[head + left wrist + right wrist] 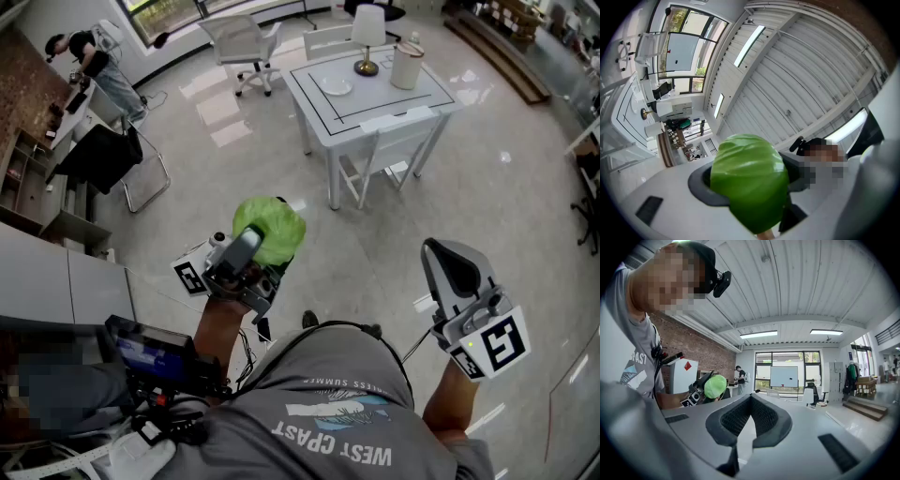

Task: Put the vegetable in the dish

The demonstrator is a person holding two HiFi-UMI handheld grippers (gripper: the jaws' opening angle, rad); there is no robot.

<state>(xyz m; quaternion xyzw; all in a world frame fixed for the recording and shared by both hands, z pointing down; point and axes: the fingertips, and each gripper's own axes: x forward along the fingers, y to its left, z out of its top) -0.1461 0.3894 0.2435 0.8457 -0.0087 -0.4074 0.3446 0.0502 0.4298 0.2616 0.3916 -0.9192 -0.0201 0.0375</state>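
A round green leafy vegetable (270, 230) is held up in the air, with my left gripper (258, 248) shut on it. In the left gripper view the vegetable (747, 183) fills the space between the dark pads, and the gripper points up at the ceiling. My right gripper (448, 267) is raised at the right, shut, with nothing in it; its pad tips touch (751, 399). The right gripper view also shows the vegetable (715, 386). A white dish (336, 86) lies on a white table (427, 98) far ahead.
A lamp (367, 37) and a white cylindrical container (407, 66) stand on the table, with white chairs around it. An office chair (242, 45) is behind it. Another person (94, 61) stands at desks far left. Glossy floor lies between me and the table.
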